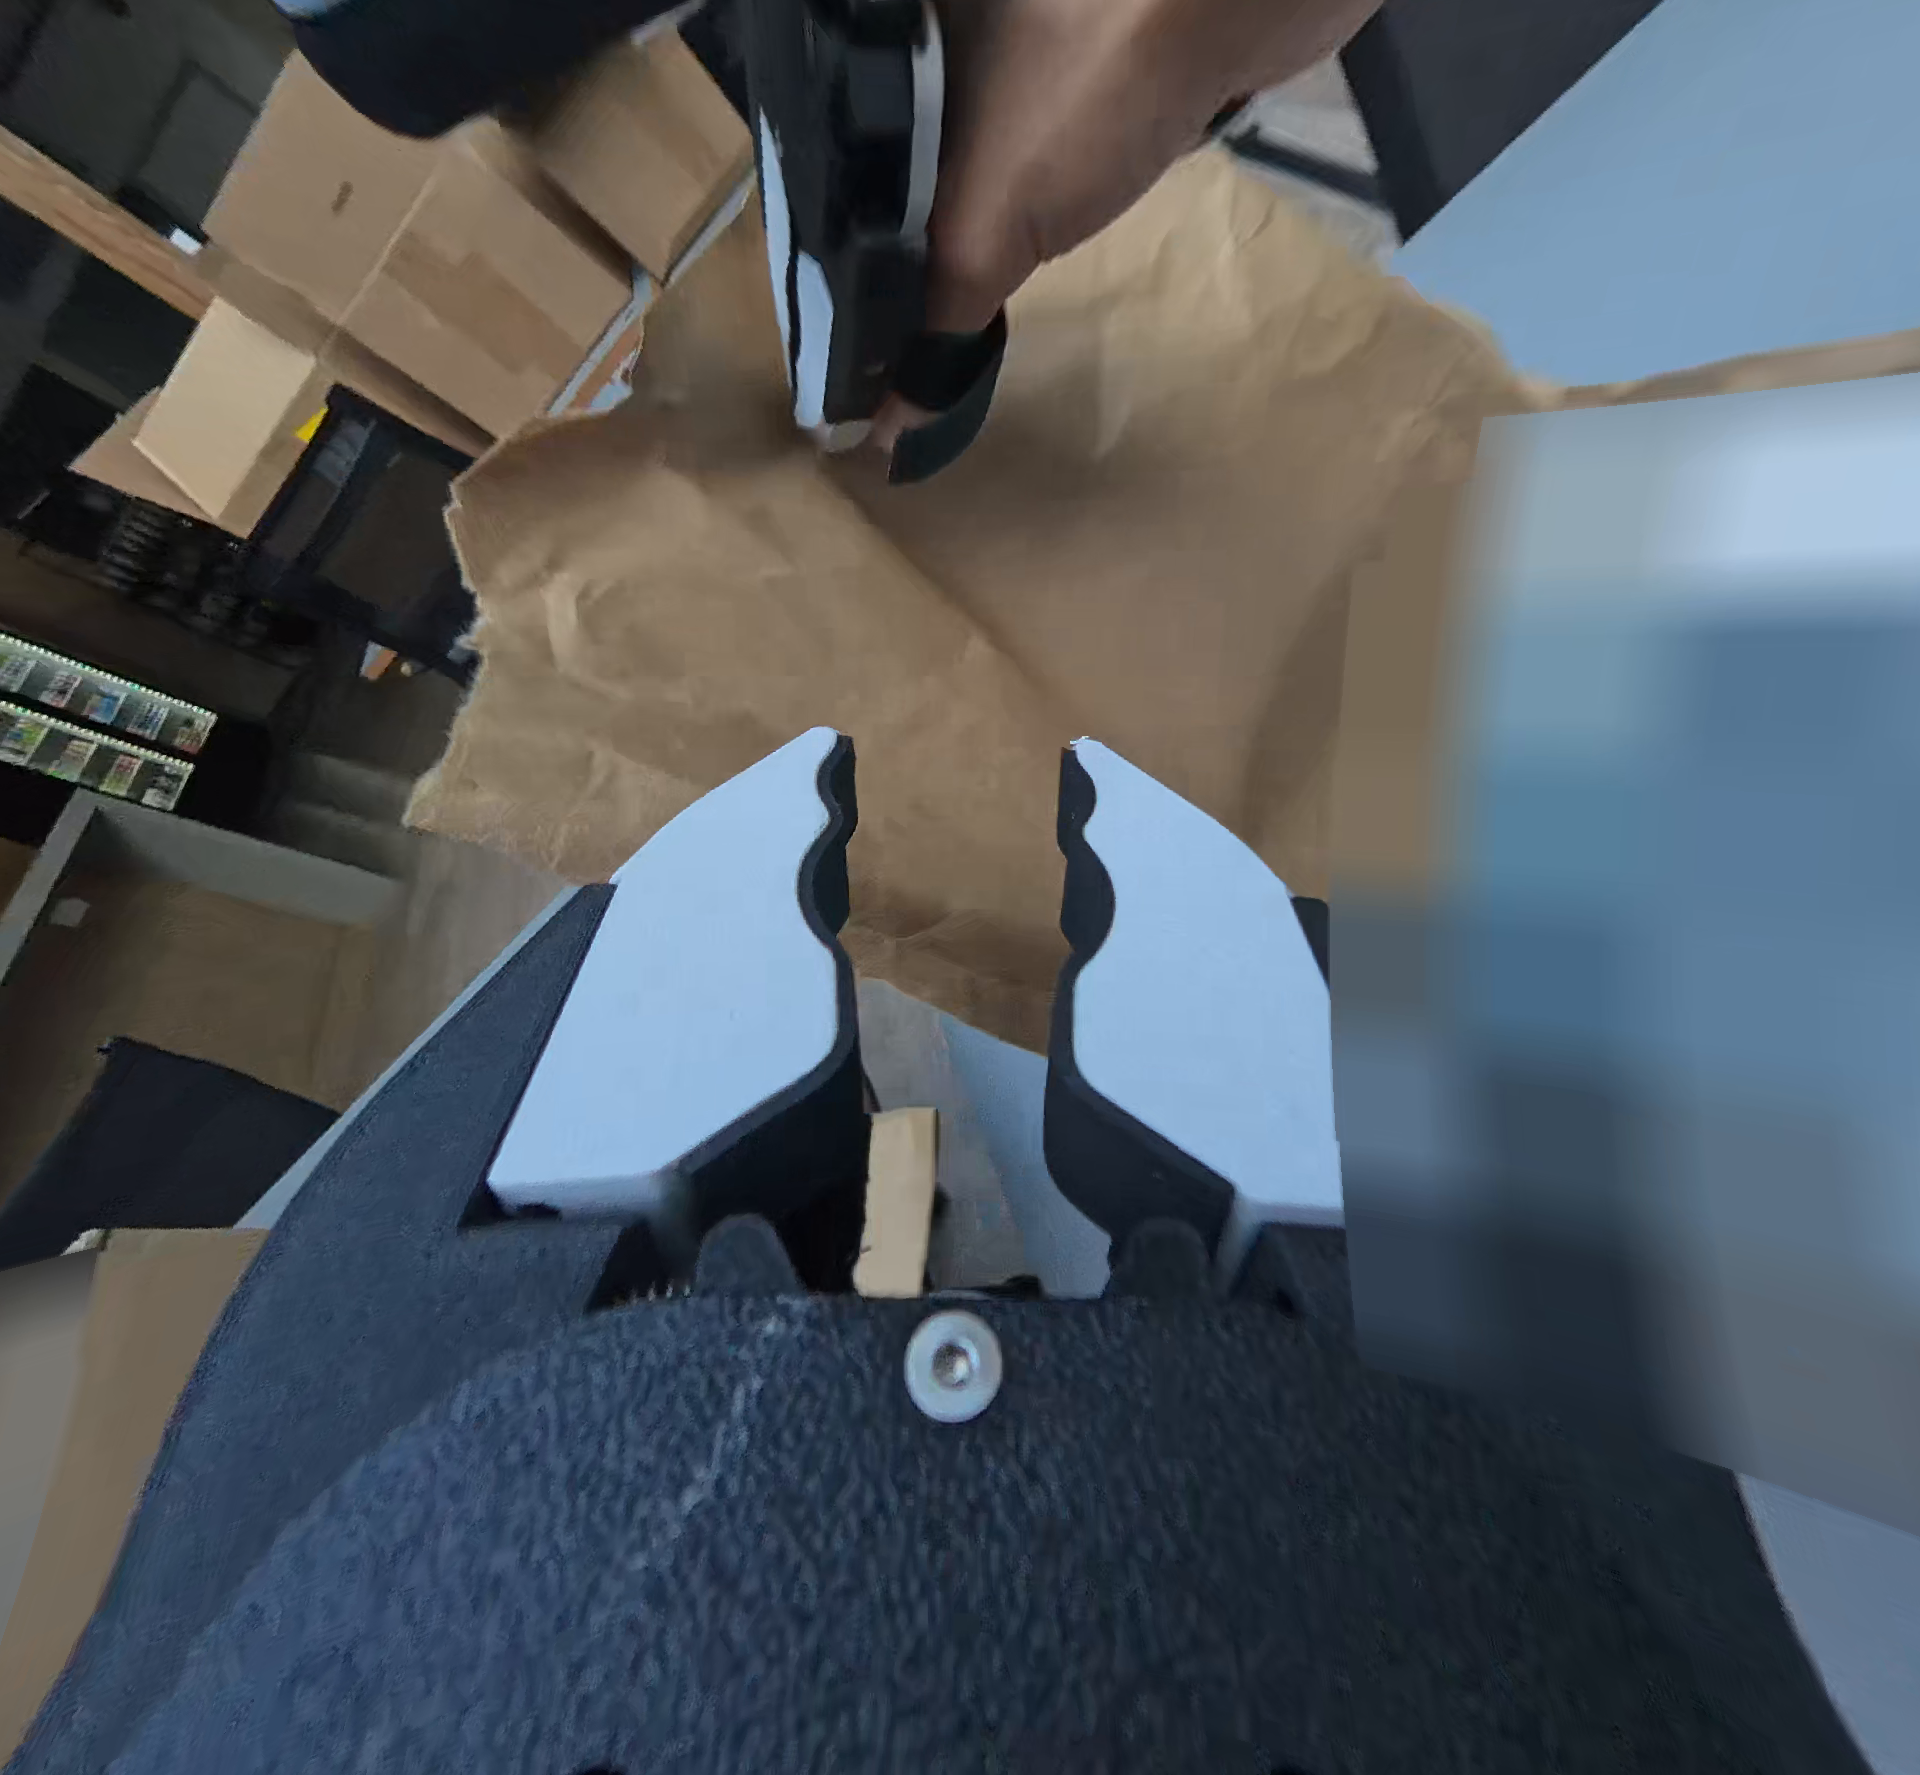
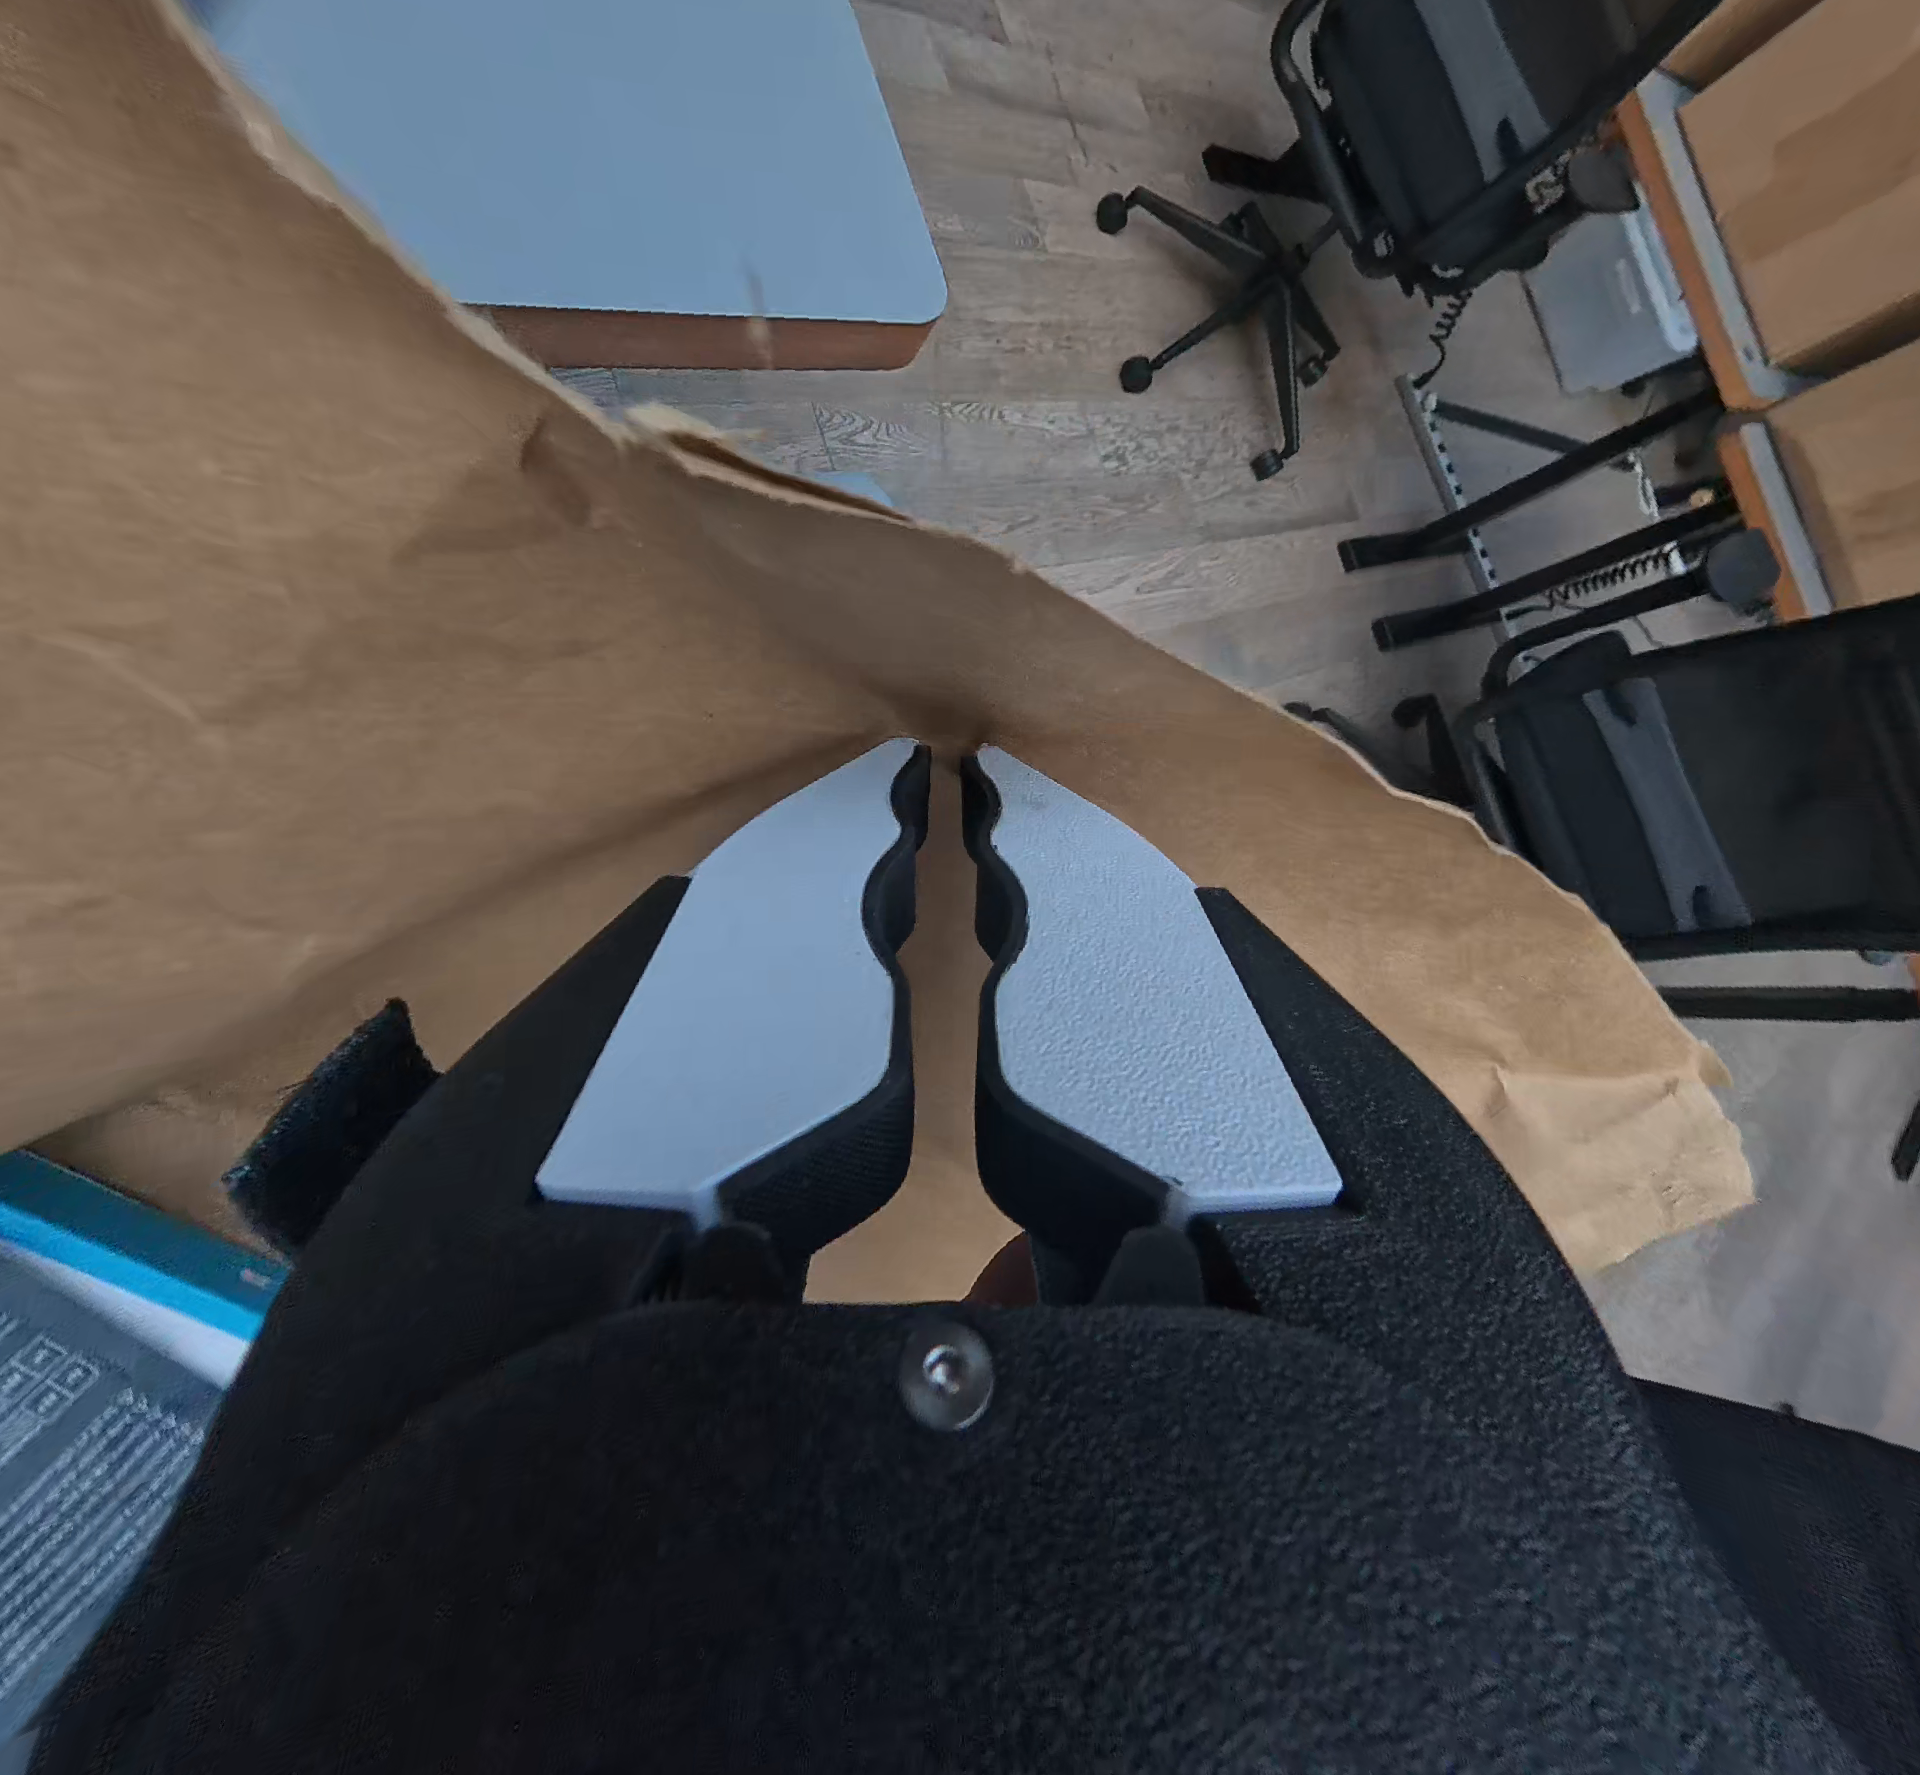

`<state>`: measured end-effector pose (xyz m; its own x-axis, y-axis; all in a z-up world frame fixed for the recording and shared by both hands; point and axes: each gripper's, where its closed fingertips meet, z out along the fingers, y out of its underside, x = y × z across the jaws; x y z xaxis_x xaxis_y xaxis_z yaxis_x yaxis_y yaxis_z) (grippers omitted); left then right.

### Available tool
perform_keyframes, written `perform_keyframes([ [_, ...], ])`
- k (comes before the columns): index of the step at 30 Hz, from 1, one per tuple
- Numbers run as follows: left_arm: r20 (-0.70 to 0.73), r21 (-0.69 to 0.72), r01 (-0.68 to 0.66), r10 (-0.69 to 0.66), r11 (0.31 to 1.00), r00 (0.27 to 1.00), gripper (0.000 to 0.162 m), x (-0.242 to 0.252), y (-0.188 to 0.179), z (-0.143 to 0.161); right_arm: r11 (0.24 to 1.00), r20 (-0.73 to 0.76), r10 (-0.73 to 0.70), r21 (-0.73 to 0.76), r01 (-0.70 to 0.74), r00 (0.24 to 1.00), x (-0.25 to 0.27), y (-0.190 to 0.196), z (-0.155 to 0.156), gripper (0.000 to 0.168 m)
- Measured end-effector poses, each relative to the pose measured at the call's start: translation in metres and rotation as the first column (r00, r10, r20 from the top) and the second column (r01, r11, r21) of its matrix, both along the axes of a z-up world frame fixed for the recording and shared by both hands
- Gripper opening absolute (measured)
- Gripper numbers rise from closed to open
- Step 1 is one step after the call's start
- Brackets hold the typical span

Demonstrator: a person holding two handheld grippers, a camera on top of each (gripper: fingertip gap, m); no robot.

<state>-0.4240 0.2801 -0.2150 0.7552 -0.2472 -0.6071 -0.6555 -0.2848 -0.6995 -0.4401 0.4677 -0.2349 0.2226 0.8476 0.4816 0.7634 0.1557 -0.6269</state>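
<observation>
A large sheet of crumpled brown paper (image 1: 831, 603) hangs in the air in the left wrist view, and it also fills the left half of the right wrist view (image 2: 364, 634). My right gripper (image 2: 943, 757) is shut on a fold of the brown paper and holds it up above the floor. In the left wrist view the same gripper (image 1: 852, 421), held by a hand (image 1: 1122, 63), pinches the paper from above. My left gripper (image 1: 958, 743) is open and empty, with the paper just beyond its fingertips.
A light grey table (image 2: 582, 94) with a brown edge lies below the paper. Black office chairs (image 2: 1455, 115) and wooden desks (image 2: 1818, 146) stand on the wood floor at the right. Cardboard boxes (image 1: 436, 239) are stacked behind. A blue-edged box (image 2: 94, 1310) sits at lower left. The left gripper's tips are roughly 20 cm from the right gripper's.
</observation>
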Motion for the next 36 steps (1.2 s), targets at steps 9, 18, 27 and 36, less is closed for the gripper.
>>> perform_keyframes([
  [9,-0.212,0.018,-0.163,0.163,0.987,0.964,0.036,-0.095,0.090,-0.054,0.978,0.098,-0.087,-0.179,0.103,0.991,-0.028,0.036,-0.096,0.006],
  [18,-0.197,-0.218,0.017,-0.061,0.976,0.979,0.028,-0.035,0.089,-0.059,0.948,0.073,-0.158,-0.269,0.171,0.985,-0.034,0.042,-0.151,0.004],
  [27,-0.039,-0.569,-0.118,0.117,0.814,0.992,0.034,-0.081,0.078,-0.143,0.858,-0.077,-0.182,-0.500,0.120,0.980,-0.043,0.020,-0.144,0.027],
  [36,0.127,-0.560,-0.120,0.229,0.820,0.965,0.038,-0.111,0.097,-0.178,0.894,-0.273,-0.006,-0.432,-0.117,0.962,0.070,-0.098,-0.067,0.037],
])
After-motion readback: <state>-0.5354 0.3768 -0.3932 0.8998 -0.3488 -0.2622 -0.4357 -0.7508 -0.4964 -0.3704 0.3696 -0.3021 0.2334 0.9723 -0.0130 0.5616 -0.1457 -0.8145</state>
